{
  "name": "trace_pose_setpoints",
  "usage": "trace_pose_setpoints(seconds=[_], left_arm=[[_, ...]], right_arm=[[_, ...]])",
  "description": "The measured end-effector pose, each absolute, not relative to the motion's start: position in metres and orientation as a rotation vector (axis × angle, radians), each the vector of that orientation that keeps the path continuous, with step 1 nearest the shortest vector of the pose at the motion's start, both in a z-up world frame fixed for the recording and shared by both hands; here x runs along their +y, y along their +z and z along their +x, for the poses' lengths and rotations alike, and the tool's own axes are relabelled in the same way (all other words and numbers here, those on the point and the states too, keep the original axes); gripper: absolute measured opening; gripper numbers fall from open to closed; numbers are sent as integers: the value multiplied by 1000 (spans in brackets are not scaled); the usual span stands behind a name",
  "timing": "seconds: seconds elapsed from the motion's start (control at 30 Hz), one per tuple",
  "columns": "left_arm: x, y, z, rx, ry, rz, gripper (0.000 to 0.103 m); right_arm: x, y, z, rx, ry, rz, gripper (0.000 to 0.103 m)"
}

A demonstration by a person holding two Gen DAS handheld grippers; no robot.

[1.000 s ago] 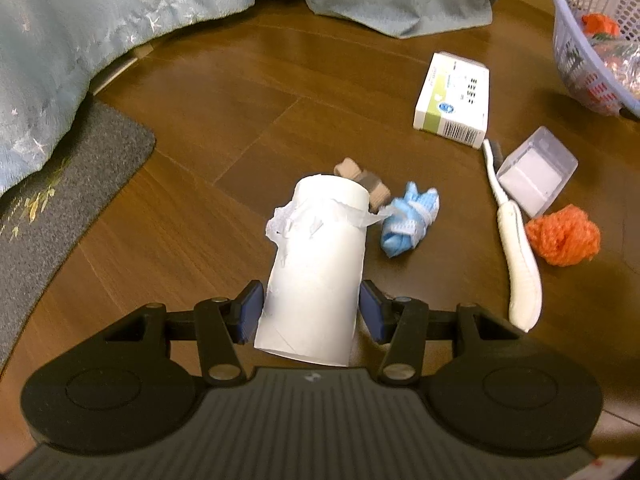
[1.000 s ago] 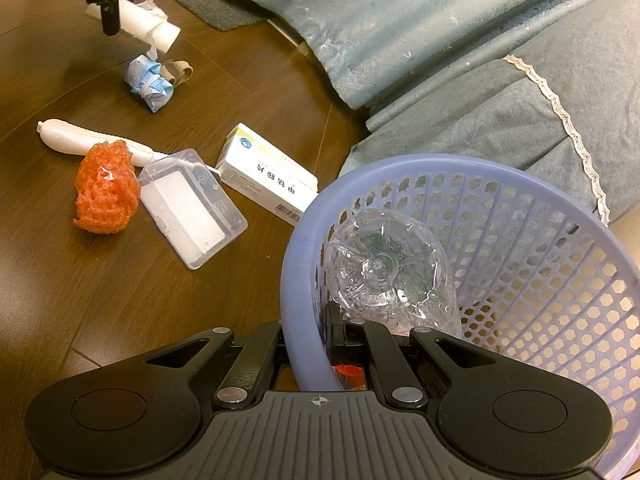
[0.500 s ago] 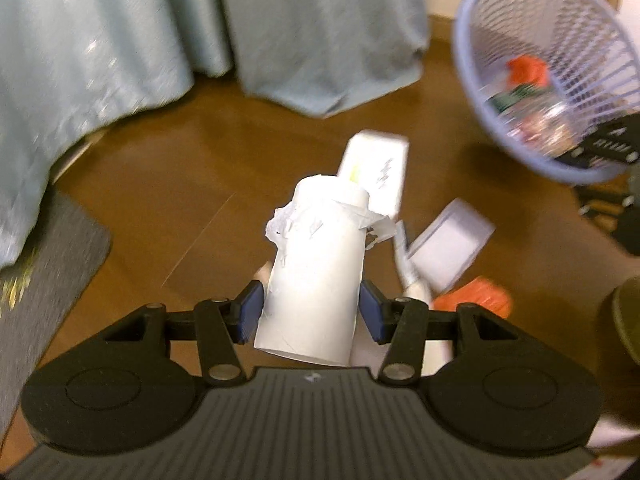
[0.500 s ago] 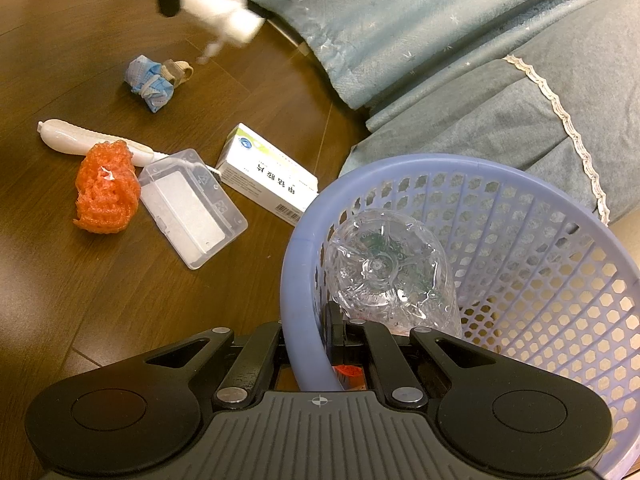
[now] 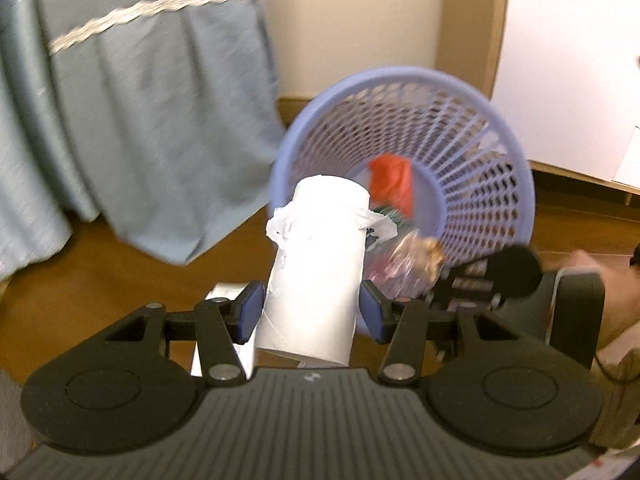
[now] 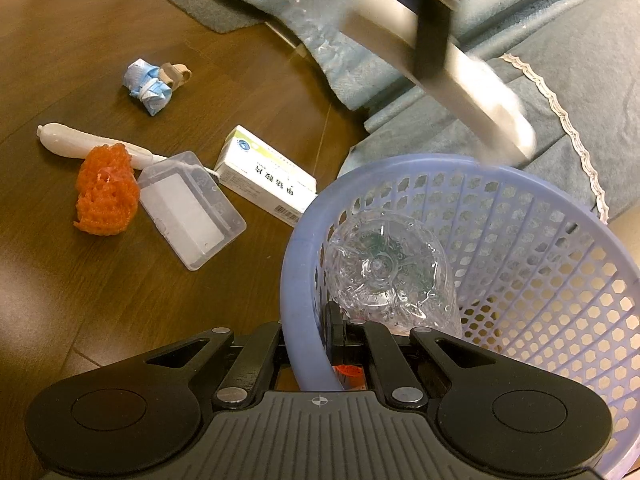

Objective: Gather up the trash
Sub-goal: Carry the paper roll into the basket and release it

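Note:
My left gripper [image 5: 312,310] is shut on a white cardboard tube [image 5: 316,264] with torn paper at its top, held up in the air facing the mouth of the lilac mesh basket [image 5: 504,152]. In the right wrist view the same tube [image 6: 440,68] shows blurred above the basket's far rim. My right gripper [image 6: 306,336] is shut on the basket's near rim [image 6: 292,264], tilting it. Inside the basket lie a crushed clear bottle [image 6: 384,268] and an orange scrap [image 5: 390,184].
On the wooden floor lie a blue mask wad [image 6: 148,84], a white brush handle [image 6: 80,144], an orange net ball [image 6: 106,190], a clear plastic case [image 6: 190,208] and a white medicine box [image 6: 264,176]. Blue curtains [image 5: 140,120] hang behind; a grey mat [image 6: 192,0] lies nearby.
My left gripper has carried the tube up from the floor and swung right toward the basket's mouth. The right gripper and the basket have stayed still.

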State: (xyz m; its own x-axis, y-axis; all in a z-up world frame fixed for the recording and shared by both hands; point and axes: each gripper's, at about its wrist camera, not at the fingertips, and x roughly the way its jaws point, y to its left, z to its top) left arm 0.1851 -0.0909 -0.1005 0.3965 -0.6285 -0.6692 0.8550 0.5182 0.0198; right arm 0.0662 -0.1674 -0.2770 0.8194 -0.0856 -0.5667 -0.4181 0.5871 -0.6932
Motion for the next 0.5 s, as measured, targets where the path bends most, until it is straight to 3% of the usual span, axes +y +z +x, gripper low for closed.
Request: trace_pose_setpoints(seconds=[0.23, 0.3, 0.5], left_arm=[[-149, -97, 193, 634, -1038, 365, 48], [-161, -94, 193, 620, -1054, 351, 55], [-145, -87, 196, 618, -1001, 334, 56]], right_arm=[[-168, -277, 67, 599, 210, -932, 0], [-169, -276, 67, 599, 210, -930, 0], [-169, -276, 69, 598, 208, -921, 0]])
